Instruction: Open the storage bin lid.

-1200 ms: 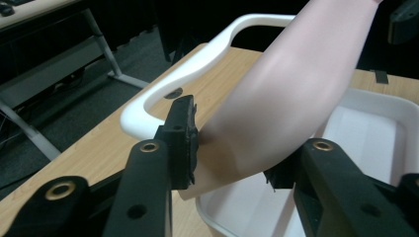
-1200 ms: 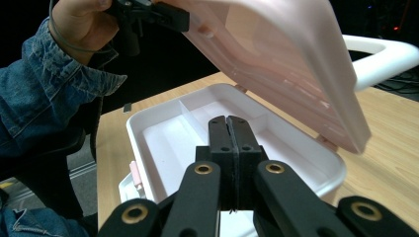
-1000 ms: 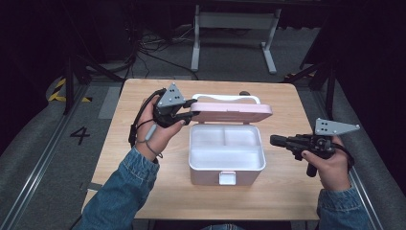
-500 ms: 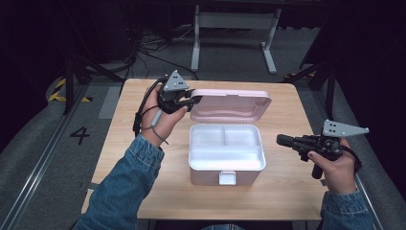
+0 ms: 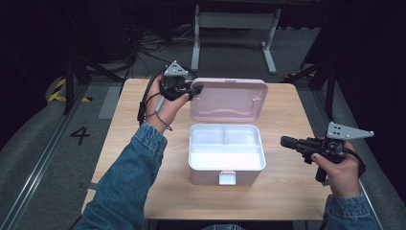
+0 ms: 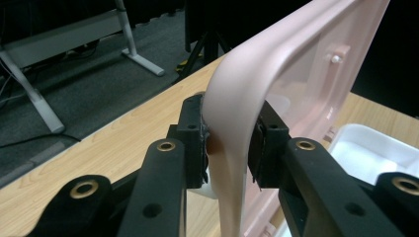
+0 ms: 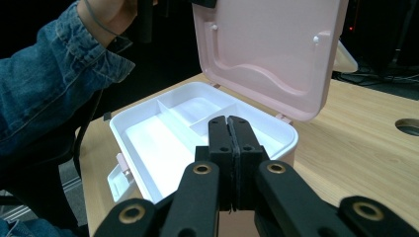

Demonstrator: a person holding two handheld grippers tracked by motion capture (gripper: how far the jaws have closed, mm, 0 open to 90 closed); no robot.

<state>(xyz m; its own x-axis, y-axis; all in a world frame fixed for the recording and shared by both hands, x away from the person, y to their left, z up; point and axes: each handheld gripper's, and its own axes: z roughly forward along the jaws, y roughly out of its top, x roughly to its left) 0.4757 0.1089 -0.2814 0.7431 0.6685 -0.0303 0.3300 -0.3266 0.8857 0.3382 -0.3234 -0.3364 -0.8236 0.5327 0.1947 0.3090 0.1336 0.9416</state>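
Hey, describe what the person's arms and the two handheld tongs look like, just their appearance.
Both forearms wear blue denim sleeves. A thin dark band circles the left wrist. The left black two-jaw tongs and the right black two-jaw tongs each carry a grey three-cornered plate with small holes on top. Their black jaws show brass-coloured rivets. A black cable trails from the left one.
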